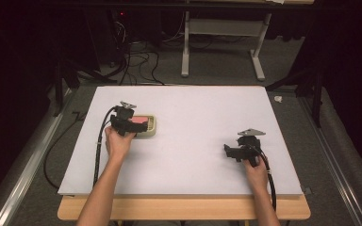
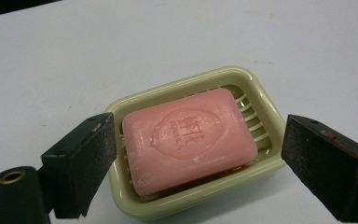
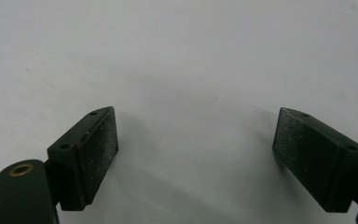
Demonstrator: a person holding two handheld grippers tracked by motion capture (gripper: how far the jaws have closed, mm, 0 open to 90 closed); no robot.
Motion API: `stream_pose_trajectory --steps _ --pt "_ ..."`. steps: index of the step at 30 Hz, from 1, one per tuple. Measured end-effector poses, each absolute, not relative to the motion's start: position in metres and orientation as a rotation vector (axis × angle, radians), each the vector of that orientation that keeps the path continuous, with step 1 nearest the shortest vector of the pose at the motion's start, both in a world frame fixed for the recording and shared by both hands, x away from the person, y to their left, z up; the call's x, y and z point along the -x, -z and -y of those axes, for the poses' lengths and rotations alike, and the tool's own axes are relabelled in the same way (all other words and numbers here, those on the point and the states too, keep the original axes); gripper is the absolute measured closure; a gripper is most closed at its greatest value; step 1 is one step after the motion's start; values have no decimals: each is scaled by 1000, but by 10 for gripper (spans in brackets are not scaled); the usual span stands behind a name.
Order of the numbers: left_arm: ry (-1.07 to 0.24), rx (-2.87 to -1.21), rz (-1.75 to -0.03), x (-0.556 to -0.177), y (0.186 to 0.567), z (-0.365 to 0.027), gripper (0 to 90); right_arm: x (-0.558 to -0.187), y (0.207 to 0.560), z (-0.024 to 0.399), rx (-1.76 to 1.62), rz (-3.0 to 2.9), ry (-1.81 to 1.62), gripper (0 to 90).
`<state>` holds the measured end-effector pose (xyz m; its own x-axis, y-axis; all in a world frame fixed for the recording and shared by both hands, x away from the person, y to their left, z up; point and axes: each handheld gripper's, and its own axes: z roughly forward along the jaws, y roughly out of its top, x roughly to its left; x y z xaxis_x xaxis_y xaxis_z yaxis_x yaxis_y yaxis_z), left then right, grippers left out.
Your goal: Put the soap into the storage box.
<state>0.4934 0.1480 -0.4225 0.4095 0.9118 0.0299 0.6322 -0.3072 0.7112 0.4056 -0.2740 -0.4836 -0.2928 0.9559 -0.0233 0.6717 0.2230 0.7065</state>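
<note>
A pink soap bar (image 2: 189, 137) with an embossed stamp lies in a pale green soap dish (image 2: 261, 100) on the white table. My left gripper (image 2: 196, 158) stands open, one jaw on each side of the dish, neither touching the soap. From above, that left gripper (image 1: 131, 123) sits at the dish (image 1: 152, 129) on the table's left, the soap (image 1: 140, 120) partly hidden by it. My right gripper (image 1: 231, 151) rests low at the right. Its jaws are wide apart over bare white surface, so the right gripper (image 3: 196, 149) is open and holds nothing.
The white board (image 1: 193, 113) covers a wooden table (image 1: 184, 208). Black cables (image 1: 96, 150) trail from each gripper toward the near edge. Beyond the far edge a grey floor holds cables and a white table frame (image 1: 221, 42).
</note>
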Motion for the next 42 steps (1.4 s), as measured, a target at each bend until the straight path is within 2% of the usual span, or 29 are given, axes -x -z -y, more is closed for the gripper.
stream_pose_trajectory --steps 42 --pt "-576 -1990 -1153 -443 402 -159 134 -406 484 274 -1496 -2045 -826 146"
